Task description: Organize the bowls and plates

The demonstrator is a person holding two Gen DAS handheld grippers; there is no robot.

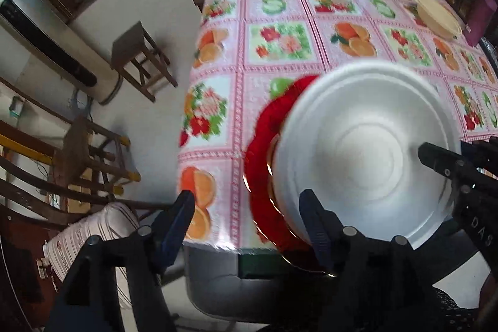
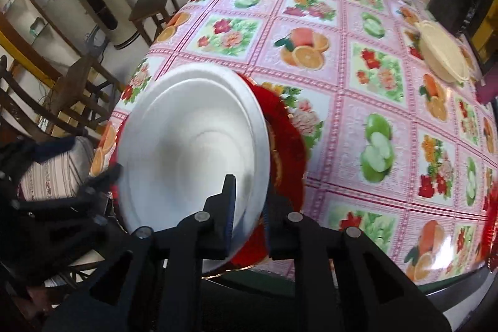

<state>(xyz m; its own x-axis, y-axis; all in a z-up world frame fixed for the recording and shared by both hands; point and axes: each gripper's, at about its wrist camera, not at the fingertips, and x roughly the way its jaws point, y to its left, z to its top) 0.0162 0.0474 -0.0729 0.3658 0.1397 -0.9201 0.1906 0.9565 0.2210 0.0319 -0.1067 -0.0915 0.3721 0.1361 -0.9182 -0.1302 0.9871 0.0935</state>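
The right gripper (image 2: pixel 246 213) is pinching the near rim of the white foam plate (image 2: pixel 193 151), sitting over the red scalloped plate (image 2: pixel 289 139) at the near table edge. The left gripper (image 1: pixel 249 207) is standing apart, empty. The foam is looking light and crushable, so rim grips seem best.

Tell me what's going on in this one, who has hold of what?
A person with two handheld grippers is sorting dishes at a table with a fruit-print cloth. The right gripper is clamped on the rim of a white bowl, with a red plate right behind it. The left gripper is open and holds nothing. A cream dish sits at the far side.
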